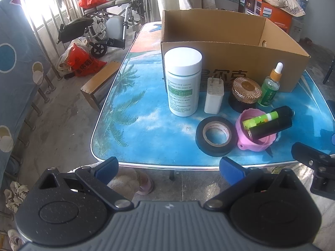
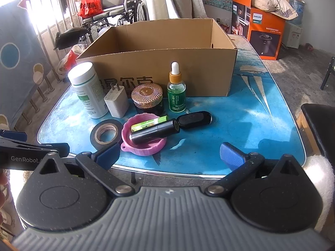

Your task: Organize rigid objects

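An open cardboard box (image 1: 230, 62) (image 2: 167, 62) stands at the back of the blue table (image 1: 157, 129) (image 2: 230, 125). In front of it stand a white bottle (image 1: 182, 83) (image 2: 89, 90), a white charger (image 1: 214, 96) (image 2: 116, 102), a gold-lidded jar (image 1: 246, 93) (image 2: 147, 98) and a green dropper bottle (image 1: 271, 85) (image 2: 176, 90). Nearer lie black tape (image 1: 215, 136) (image 2: 106, 136) and a pink dish (image 1: 254, 142) (image 2: 144, 146) holding a black tube (image 2: 155, 133) and green stick (image 2: 149, 124). A black fob (image 2: 194, 120) lies beside it. My left gripper (image 1: 169, 170) and right gripper (image 2: 169, 153) hang open at the table's near edge, holding nothing.
A wheelchair (image 1: 108, 21) and red bags (image 1: 83, 60) stand left of the table, with a wooden bench (image 1: 98, 83) by its left edge. An orange carton (image 2: 263, 29) sits at the back right. A dark stool (image 2: 318, 125) is at the right.
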